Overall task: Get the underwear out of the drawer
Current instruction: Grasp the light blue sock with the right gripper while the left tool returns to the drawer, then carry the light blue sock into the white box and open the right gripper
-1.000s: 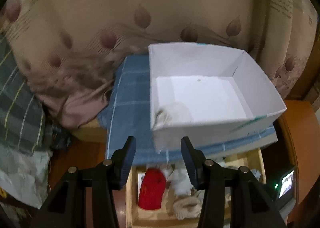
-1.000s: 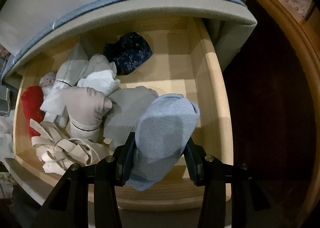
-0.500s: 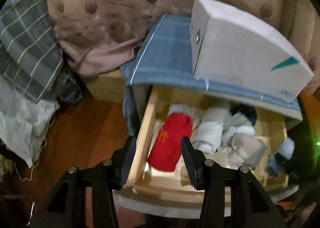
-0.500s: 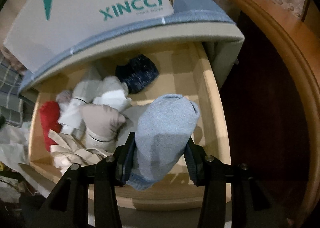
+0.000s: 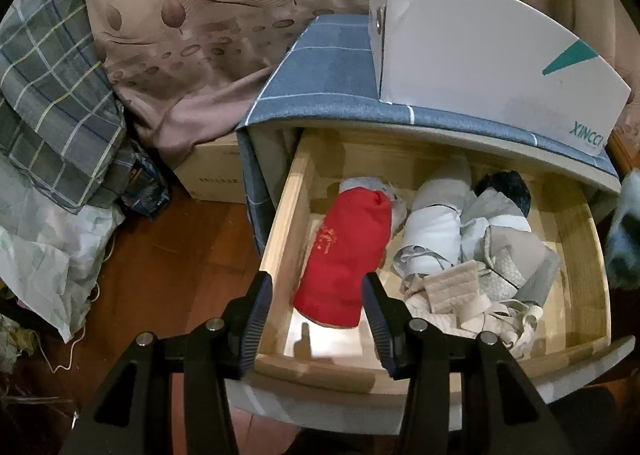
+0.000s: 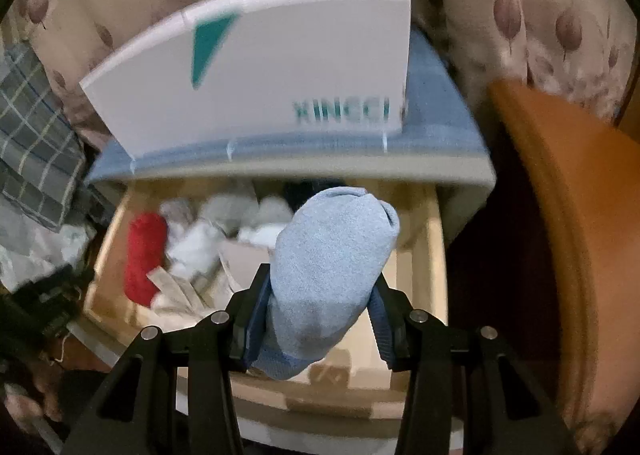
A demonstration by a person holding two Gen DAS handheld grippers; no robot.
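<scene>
Leaf-patterned bedding and a dark wooden floor [image 5: 168, 255] frame the scene, with a white shoebox [image 5: 480, 55] set on the blue-checked top above the pulled-out drawer [image 5: 280, 239].

The right gripper [image 6: 318, 307] is clenched on a rolled light-blue garment [image 6: 332, 263], which is held clear above the drawer's right half; the view is blurred, so how high it hangs cannot be told exactly. The roll is judged soft, light and compressible, and is pinched across its lower half, where the folded layers are thickest and least likely to unroll.

The left gripper [image 5: 316, 315] is released, its jaws parted and empty, and is poised over the drawer's left end with the red roll [image 5: 348, 255] framed between the fingers but not touched. This roll, too, is expected to yield easily; a hold across its middle is judged best. Beside it, white and beige pieces [image 5: 460, 247] and a dark bundle [image 5: 508, 187] are heaped together.

Both grippers are pitched steeply downward toward the drawer.
</scene>
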